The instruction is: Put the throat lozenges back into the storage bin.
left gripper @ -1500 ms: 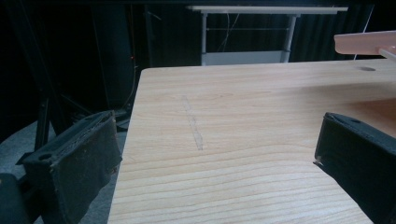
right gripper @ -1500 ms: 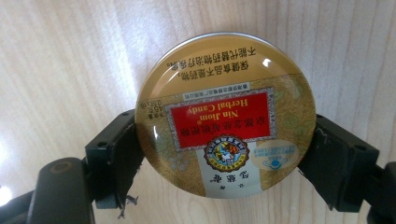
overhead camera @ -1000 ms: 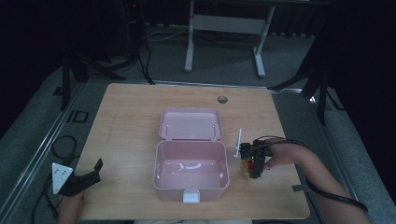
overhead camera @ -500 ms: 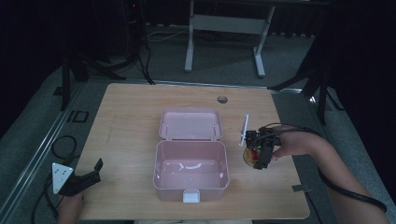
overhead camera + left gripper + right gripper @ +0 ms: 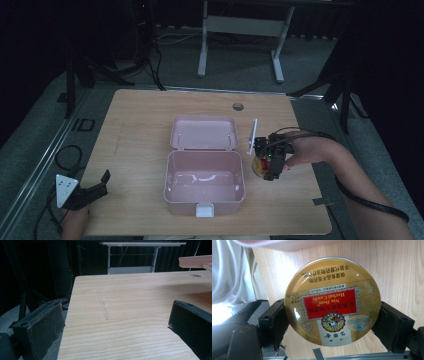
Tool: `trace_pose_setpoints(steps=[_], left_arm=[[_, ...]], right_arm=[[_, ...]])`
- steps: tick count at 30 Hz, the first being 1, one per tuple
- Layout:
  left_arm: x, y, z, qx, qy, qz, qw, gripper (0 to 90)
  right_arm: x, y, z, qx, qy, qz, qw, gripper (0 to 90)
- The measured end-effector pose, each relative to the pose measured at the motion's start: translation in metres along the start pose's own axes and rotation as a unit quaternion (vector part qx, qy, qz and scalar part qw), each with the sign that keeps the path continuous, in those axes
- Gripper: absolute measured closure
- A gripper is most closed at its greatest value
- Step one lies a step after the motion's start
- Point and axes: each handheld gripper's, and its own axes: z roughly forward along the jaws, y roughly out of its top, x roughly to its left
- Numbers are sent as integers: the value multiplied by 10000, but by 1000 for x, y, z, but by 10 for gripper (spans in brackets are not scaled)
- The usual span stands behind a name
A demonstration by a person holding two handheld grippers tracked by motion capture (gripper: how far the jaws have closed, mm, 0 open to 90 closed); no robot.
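A round gold candy tin with a red label sits clamped between the black jaws of my right gripper. From above, that right gripper and the tin are held just right of an open pink box, whose lid lies back flat. The box's inside looks empty. My left gripper rests at the table's front left corner. Its jaws stand wide apart over bare wood with nothing between them.
A thin white strip leans beside the box lid on the right. A round cable hole lies near the wooden table's far edge. A second desk frame stands on the floor beyond.
My right gripper has carried the tin a little toward the far side and upward, beside the box. The left gripper has stayed put.
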Motion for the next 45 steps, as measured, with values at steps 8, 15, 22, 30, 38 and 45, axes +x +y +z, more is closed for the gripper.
trace_pose_setpoints(steps=[8, 15, 22, 30, 38, 45], left_arm=[[0, 0, 0, -3, -9, 4, 10000, 4], [0, 0, 0, -12, -18, -14, 10000, 4], [1, 0, 0, -17, -27, -25, 10000, 4], [1, 0, -1, -23, -42, -25, 10000, 4], [1, 0, -1, -23, -46, -23, 10000, 4], [1, 0, 0, -17, -48, -12, 10000, 4]], right_arm=[[5, 27, -4, -28, 18, -227, 9997, 201], [10, 54, -2, 32, 14, -433, 9991, 201], [14, 78, -1, 8, 35, -618, 9981, 201], [19, 97, 6, -30, 106, -764, 9970, 201], [18, 98, 31, 109, 237, -784, 9966, 201], [18, 98, 48, 81, 332, -747, 9966, 201]])
